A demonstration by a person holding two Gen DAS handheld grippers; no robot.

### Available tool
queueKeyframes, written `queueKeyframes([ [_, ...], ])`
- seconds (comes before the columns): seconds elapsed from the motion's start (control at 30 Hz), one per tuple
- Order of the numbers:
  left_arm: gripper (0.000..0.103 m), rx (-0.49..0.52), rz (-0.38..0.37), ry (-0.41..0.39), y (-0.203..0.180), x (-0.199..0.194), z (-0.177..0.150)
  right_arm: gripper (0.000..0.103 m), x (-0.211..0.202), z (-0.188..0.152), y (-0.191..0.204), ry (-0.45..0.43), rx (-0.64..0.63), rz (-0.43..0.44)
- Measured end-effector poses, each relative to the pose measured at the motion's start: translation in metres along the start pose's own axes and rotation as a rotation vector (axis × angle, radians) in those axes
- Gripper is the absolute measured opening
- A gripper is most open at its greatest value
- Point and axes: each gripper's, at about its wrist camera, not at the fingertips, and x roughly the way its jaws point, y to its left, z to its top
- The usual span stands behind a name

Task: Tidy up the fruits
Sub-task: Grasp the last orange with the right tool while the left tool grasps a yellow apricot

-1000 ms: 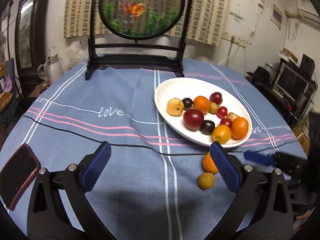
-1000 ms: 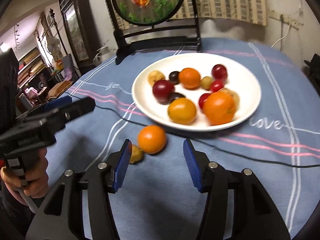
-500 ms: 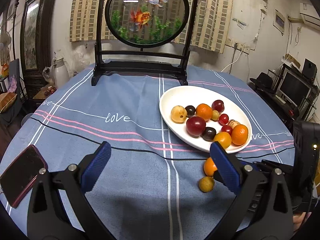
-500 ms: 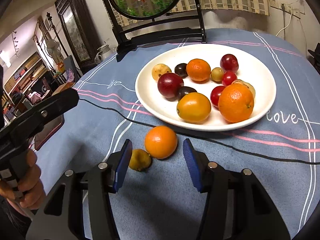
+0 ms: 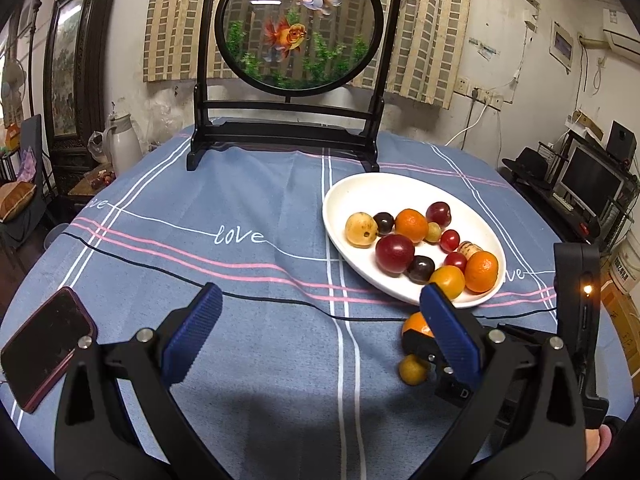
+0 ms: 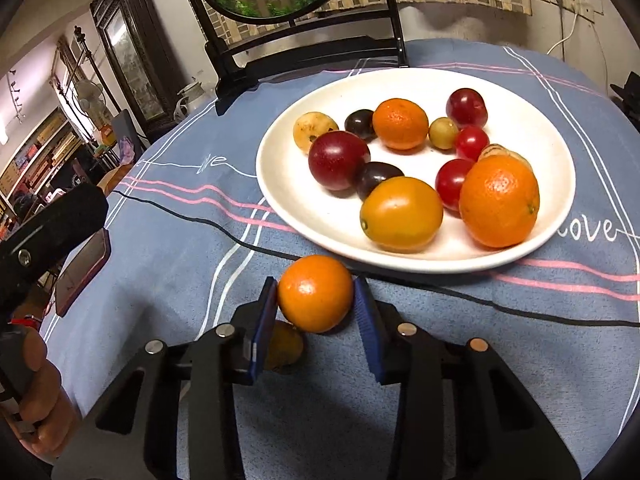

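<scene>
A white plate (image 6: 540, 100) holds several fruits: oranges, red and dark plums, cherry tomatoes and small yellow ones. A loose orange (image 6: 315, 294) lies on the blue cloth just in front of the plate. My right gripper (image 6: 315, 285) is closing on it, and both blue pads touch its sides. A small yellow fruit (image 6: 285, 346) lies behind the gripper's left finger, half hidden. In the left wrist view, the orange (image 5: 414, 324) and yellow fruit (image 5: 412, 369) sit right of my left gripper (image 5: 320, 300), which is open, with nothing in it, over bare cloth.
A dark phone (image 5: 44, 344) lies at the table's left edge. A black stand with a round goldfish screen (image 5: 288, 136) fills the back of the table. The plate (image 5: 360, 192) sits right of centre. A hand (image 6: 36, 392) holds the left gripper at the left.
My right gripper moved forward and down around the loose orange, and its jaws narrowed until the pads met the fruit. The left gripper stayed in place, open.
</scene>
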Motion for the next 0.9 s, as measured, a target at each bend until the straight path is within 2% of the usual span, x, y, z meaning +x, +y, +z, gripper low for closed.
queueKeyframes([
  [0.13, 0.101, 0.003, 0.004, 0.004, 0.001, 0.001, 0.000, 0.039, -0.003, -0.001, 0.000, 0.002, 0.002, 0.003],
  [0.23, 0.101, -0.005, 0.014, 0.027, 0.004, 0.007, -0.001, 0.039, -0.023, -0.005, 0.002, -0.024, 0.000, 0.056],
  [0.33, 0.101, -0.019, 0.000, 0.066, 0.006, 0.013, -0.002, 0.039, -0.053, -0.007, 0.005, -0.112, -0.022, 0.075],
  [0.4, 0.101, -0.006, -0.021, 0.086, 0.001, 0.015, -0.004, 0.039, -0.073, -0.010, 0.001, -0.183, -0.028, 0.036],
  [0.53, 0.099, 0.169, -0.095, 0.122, -0.034, 0.018, -0.019, 0.039, -0.093, -0.012, -0.014, -0.246, -0.010, -0.028],
  [0.57, 0.094, 0.213, -0.113, 0.134, -0.043, 0.018, -0.024, 0.039, -0.095, -0.013, -0.017, -0.248, -0.001, -0.028],
  [0.6, 0.082, 0.263, -0.136, 0.151, -0.053, 0.019, -0.030, 0.039, -0.095, -0.014, -0.020, -0.247, 0.011, -0.028],
  [0.7, 0.060, 0.335, -0.197, 0.204, -0.070, 0.024, -0.043, 0.039, -0.093, -0.012, -0.026, -0.242, 0.031, -0.036],
  [0.8, 0.055, 0.365, -0.187, 0.227, -0.075, 0.030, -0.050, 0.039, -0.094, -0.012, -0.024, -0.246, 0.027, -0.031],
  [0.9, 0.045, 0.328, -0.199, 0.267, -0.069, 0.039, -0.051, 0.039, -0.096, -0.014, -0.019, -0.255, 0.011, -0.041],
])
